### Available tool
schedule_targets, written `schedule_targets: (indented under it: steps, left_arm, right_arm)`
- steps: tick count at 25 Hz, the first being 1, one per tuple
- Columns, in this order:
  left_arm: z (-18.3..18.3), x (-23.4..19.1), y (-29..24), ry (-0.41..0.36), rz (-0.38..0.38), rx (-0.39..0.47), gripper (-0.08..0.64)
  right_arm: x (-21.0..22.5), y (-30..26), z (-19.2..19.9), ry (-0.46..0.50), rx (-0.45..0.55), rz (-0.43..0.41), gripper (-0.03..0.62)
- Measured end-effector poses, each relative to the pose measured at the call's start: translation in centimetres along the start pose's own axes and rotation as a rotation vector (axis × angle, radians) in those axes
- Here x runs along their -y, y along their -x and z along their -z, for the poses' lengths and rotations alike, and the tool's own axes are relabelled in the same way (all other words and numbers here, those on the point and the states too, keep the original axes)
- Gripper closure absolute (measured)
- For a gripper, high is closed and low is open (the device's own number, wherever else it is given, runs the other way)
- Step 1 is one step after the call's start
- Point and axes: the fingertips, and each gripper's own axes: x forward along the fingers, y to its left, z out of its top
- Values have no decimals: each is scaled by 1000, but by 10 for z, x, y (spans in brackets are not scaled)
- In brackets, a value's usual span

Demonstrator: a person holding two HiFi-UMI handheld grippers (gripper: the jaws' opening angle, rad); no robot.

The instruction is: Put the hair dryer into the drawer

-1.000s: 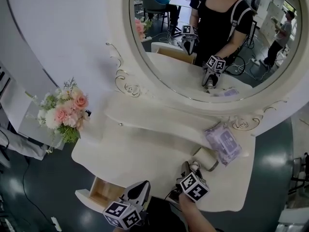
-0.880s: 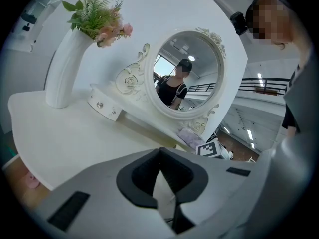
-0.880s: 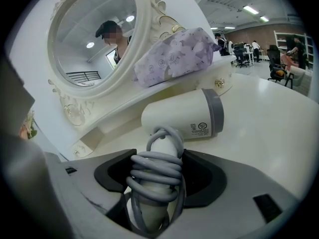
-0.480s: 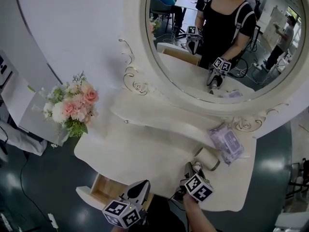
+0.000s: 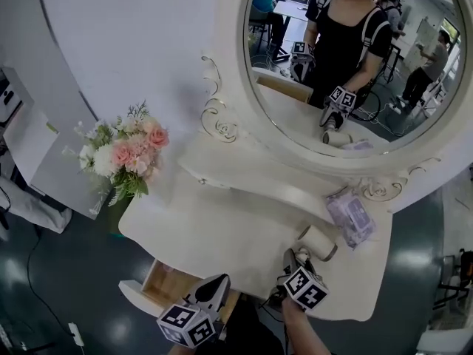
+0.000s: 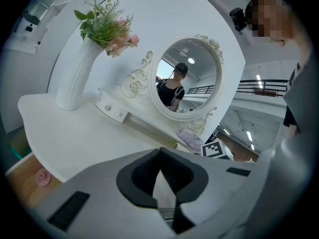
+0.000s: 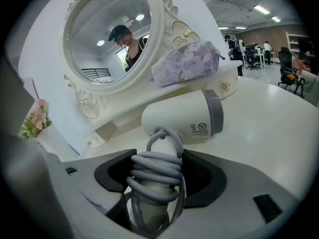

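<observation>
A white hair dryer (image 5: 318,241) with a grey band lies at the front right of the white dressing table (image 5: 222,235). My right gripper (image 5: 293,262) is shut on its handle. In the right gripper view the handle (image 7: 154,183), wound with grey cord, sits between the jaws and the barrel (image 7: 182,116) points right. The drawer (image 5: 159,287) stands open under the table's front left edge, with a wooden bottom. My left gripper (image 5: 213,291) hovers just right of it. Its jaws (image 6: 159,156) are shut with nothing between them.
A purple soft pack (image 5: 349,214) lies on the raised shelf under the oval mirror (image 5: 355,58). A white vase of pink flowers (image 5: 129,157) stands at the table's left end. A small pink object (image 6: 41,176) lies in the drawer.
The head view has swung, so the table, flowers and mirror now sit further right in the picture. Both grippers stay near the front edge, the right one still on the hair dryer.
</observation>
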Motion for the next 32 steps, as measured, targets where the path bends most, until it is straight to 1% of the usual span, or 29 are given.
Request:
schedule_targets:
  steps: [4,11,17,22,27,32]
  left_arm:
    - [1,-4,13,0,-2,13,538]
    - [1,-15,38,4,-20,43,538]
    - [3,-28,58,7,-40,63,538]
    - [3,-41,78,28,-74,90,537]
    - [7,-57,101,57,-122,117,538]
    - [12,-73,123,79,-168,142,538]
  right_arm:
    - [-9,8,4,2,5,-20,310]
    - [-37,22,15,109,14,-73,310]
    - [-62,31,31,173,1,-123,310]
    - [-87,38,48,220,-26,-193,310]
    - [-119,49,70,302,-53,-296,310]
    - [-145,56,96,365,-90,-363,310]
